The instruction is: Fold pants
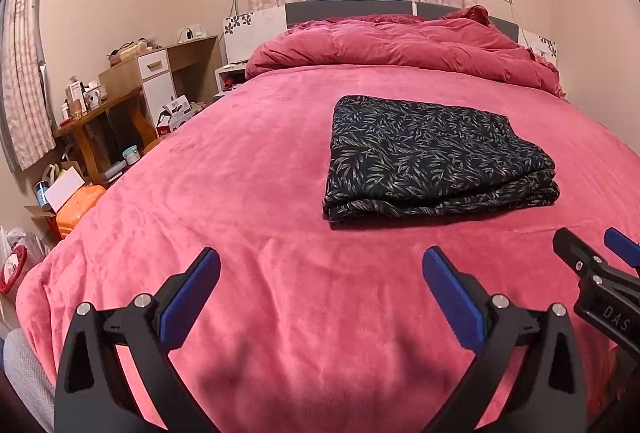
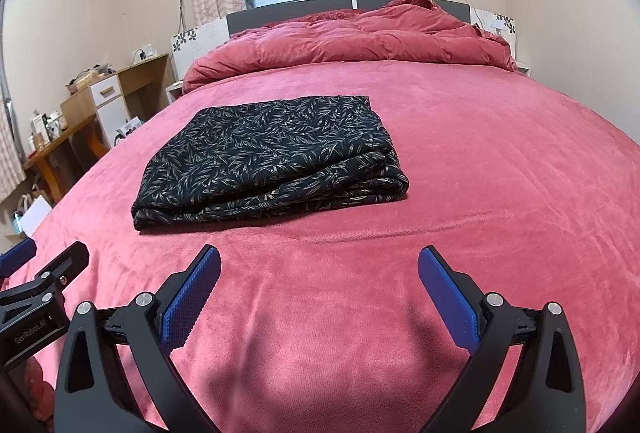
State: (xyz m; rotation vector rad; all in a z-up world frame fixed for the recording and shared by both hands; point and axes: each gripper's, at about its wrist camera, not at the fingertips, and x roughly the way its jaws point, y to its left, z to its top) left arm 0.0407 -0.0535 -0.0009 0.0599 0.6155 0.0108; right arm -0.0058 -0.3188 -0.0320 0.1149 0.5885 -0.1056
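The black pants with a grey leaf print (image 1: 436,157) lie folded in a flat stacked rectangle on the pink bed blanket (image 1: 240,193). They also show in the right wrist view (image 2: 272,157). My left gripper (image 1: 320,257) is open and empty, hovering over the blanket short of the pants. My right gripper (image 2: 319,255) is open and empty too, short of the pants. The right gripper shows at the right edge of the left wrist view (image 1: 592,245). The left gripper shows at the left edge of the right wrist view (image 2: 48,253).
A bunched red duvet (image 1: 400,45) lies at the head of the bed under the window. A wooden desk and shelves (image 1: 120,101) with clutter, an orange case (image 1: 76,211) and bags stand along the bed's left side.
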